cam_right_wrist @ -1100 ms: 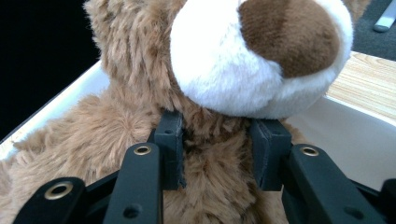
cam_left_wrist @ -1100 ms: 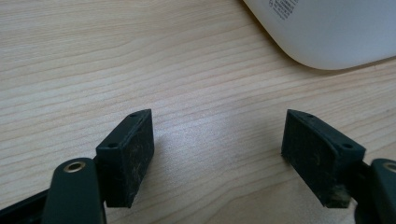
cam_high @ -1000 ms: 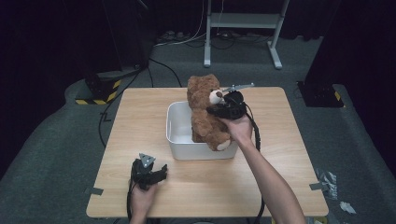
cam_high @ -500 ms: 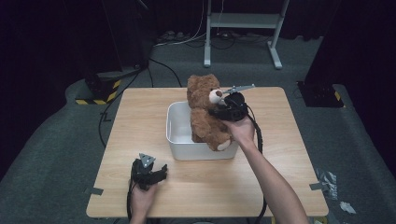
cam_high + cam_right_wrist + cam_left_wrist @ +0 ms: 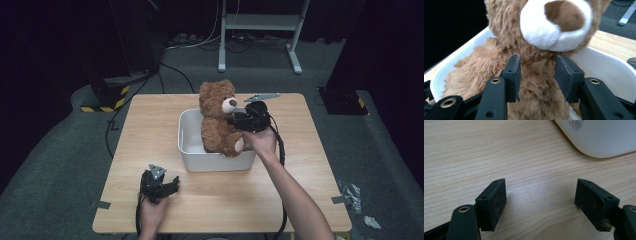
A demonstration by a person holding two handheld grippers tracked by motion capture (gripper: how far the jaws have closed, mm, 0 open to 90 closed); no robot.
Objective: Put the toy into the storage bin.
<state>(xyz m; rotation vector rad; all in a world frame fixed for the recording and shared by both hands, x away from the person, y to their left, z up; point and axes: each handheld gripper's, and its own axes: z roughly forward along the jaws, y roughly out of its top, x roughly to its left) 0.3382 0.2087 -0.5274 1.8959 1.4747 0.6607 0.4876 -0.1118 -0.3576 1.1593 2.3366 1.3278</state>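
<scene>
Right tool (image 5: 537, 75) straddles the teddy bear's (image 5: 218, 122) chest in the white bin (image 5: 187, 145), probably just grazing fur; left tool (image 5: 541, 202) gapes empty on the counter (image 5: 150, 120).

High view: table (image 5: 300, 200) lit evenly from overhead, surroundings dark, upper corners near black, picture a bit soft. Left gripper view: bright wood, pale sheen mid-frame, soft shadows beside the pads (image 5: 492, 205), tub (image 5: 604, 137) blown out at upper right. Right gripper view: teddy bear (image 5: 536, 62) sharp at the chest, snout slightly soft (very close), black upper left.
</scene>
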